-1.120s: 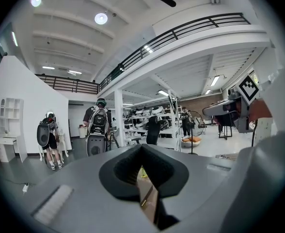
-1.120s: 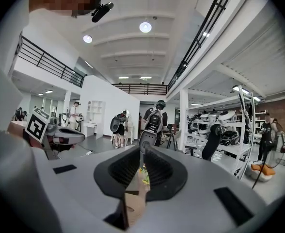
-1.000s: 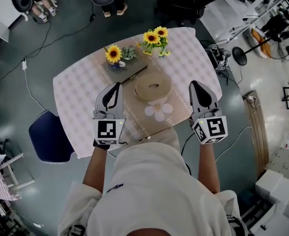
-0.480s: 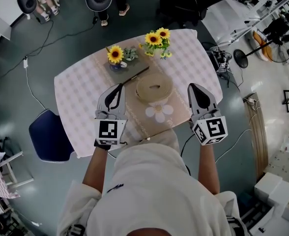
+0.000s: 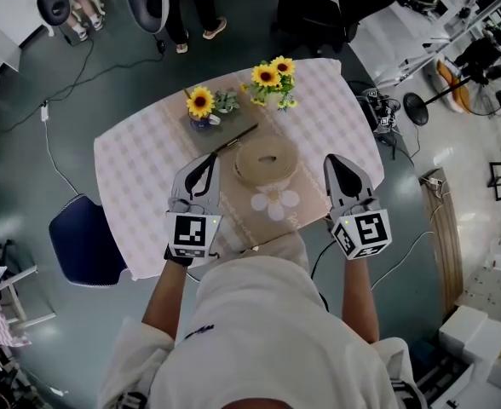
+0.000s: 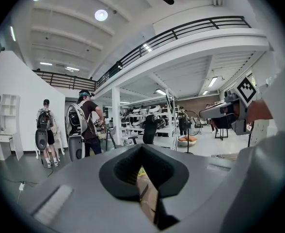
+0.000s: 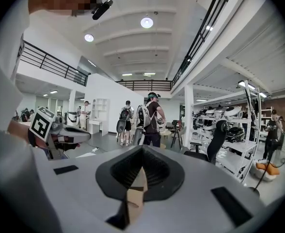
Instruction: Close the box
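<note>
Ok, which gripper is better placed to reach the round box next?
Left, marginally: the left gripper sits nearer the round box than the right gripper, which hangs wider off its other side. Both are shut.

- The box (image 5: 266,158) was round, low and tan, and sat flat and upright on its base.
- Its top face showed a small, darker oval ring at the centre. Whether the lid was fully seated was too small to tell.
- It lay about mid-bench (image 5: 140,156), on the beige runner (image 5: 242,196).
</note>
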`<state>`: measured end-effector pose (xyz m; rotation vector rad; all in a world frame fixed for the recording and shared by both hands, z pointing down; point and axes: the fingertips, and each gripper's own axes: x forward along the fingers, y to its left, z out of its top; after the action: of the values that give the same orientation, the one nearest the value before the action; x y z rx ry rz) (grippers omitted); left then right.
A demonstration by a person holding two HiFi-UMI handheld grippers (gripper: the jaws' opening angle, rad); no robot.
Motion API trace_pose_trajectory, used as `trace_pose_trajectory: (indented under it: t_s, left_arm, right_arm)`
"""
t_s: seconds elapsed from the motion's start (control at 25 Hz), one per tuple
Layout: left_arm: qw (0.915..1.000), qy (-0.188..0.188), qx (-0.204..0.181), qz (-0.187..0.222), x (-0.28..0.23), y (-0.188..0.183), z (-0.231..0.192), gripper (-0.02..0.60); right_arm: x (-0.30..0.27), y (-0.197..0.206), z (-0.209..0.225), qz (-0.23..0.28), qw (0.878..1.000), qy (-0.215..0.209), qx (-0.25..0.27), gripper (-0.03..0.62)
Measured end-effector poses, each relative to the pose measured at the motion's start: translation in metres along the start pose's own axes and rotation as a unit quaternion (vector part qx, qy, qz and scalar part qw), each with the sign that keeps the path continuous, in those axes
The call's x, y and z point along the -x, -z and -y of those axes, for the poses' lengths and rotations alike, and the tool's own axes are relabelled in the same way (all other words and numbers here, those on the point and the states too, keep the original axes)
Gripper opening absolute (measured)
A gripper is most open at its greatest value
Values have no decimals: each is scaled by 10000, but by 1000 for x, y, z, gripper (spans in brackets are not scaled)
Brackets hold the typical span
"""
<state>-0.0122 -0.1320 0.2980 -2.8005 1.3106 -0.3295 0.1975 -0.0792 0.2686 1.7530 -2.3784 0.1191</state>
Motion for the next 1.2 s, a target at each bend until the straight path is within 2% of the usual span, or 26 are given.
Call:
trace_pose_trajectory:
  t_s: [0.52, 0.88, 1.2]
  left_arm:
    - [9999, -36, 98, -45, -2, 3, -6, 2]
    - [9996, -96, 216, -175, 8, 20, -15, 2]
    - [9993, 9, 243, -284, 8, 32, -12, 2]
  right_arm:
    - [-11, 1, -3, -117, 9999, -105, 45, 2]
    - [-14, 9, -7, -243, 9995, -168, 75, 3]
    - [-20, 18, -10, -381, 9988, -291, 115, 2]
